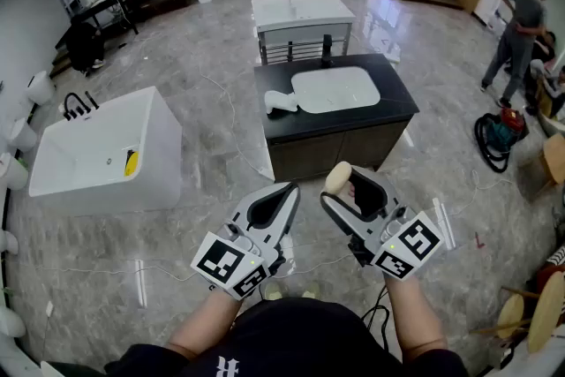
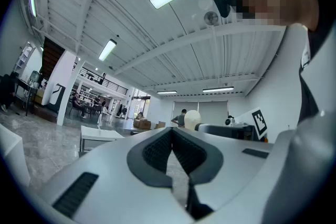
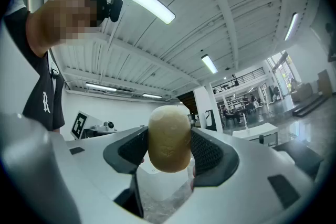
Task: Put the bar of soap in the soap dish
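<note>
Right gripper [image 3: 170,150]: its fingers [image 3: 206,152] are clamped on the two flat sides of a pale yellow, rounded oval bar of soap [image 3: 169,138]. The bar stands upright between the dark ribbed pads.
Soap's place: held in the air in the right gripper [image 1: 346,186], low in the head view. The bar of soap [image 1: 337,178] pokes out past the fingertips, well apart from the counter ahead.
Left gripper [image 2: 172,137]: its fingers are closed tip to tip with nothing between them. In the head view the left gripper [image 1: 290,193] is held just beside the right one.
Counter [image 1: 388,107]: a black top on a brown cabinet, with a white rounded-rectangle basin [image 1: 335,89] set into it and a dark tap at the back edge.
Soap dish: a small white soap dish [image 1: 282,102] lies on the counter's left part, just beside the basin — too small to make out in detail.
Surroundings: a grey marbled floor [image 1: 203,101], a white bathtub [image 1: 97,156] at the left, and a white vanity unit [image 1: 302,13] behind the counter. A person in grey [image 1: 521,26] stands far right.
</note>
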Demonstrator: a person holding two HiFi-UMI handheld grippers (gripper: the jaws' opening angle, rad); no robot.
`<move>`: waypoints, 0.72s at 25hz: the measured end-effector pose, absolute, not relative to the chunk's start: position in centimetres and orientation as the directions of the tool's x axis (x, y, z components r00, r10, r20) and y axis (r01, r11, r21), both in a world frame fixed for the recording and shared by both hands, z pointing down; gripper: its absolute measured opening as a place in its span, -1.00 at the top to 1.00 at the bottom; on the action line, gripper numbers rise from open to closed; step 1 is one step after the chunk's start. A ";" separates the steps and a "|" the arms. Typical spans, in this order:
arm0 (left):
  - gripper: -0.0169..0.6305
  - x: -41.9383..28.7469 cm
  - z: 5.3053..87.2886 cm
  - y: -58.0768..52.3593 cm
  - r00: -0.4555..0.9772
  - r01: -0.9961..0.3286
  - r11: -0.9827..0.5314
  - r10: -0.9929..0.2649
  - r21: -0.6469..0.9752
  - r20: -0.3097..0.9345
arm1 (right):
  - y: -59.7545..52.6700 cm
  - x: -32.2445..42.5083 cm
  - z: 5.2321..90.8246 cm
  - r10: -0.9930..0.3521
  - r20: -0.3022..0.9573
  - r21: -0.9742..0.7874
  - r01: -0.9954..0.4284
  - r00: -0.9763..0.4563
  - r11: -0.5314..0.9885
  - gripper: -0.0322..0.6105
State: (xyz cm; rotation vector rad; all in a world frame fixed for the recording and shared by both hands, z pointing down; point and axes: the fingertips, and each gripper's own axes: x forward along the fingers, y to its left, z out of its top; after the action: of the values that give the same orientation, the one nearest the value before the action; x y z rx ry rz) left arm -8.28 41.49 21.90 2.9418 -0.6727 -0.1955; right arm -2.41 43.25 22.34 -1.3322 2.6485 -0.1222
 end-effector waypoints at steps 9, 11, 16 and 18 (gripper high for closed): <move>0.93 -7.6 22.6 41.0 0.888 -0.439 -0.887 -0.452 0.140 -0.080 | 43.2 -1.9 22.6 -0.785 -0.128 -0.185 -0.763 -0.606 0.619 0.13; 0.93 -7.4 22.7 41.0 0.887 -0.444 -0.885 -0.456 0.138 -0.073 | 43.3 -1.6 22.8 -0.787 -0.130 -0.192 -0.763 -0.603 0.617 0.13; 0.93 -6.3 22.9 41.3 0.881 -0.456 -0.880 -0.467 0.129 -0.071 | 43.8 -0.8 23.2 -0.780 -0.132 -0.191 -0.756 -0.612 0.626 0.13; 0.93 -5.8 23.2 41.6 0.878 -0.462 -0.877 -0.473 0.128 -0.069 | 44.2 -0.4 23.4 -0.774 -0.132 -0.188 -0.751 -0.619 0.632 0.13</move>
State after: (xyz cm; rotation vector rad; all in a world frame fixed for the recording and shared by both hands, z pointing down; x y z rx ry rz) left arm -5.79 41.61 23.18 2.9396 -0.7343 -0.1494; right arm -0.39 44.18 23.42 -1.2555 2.6532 -0.1695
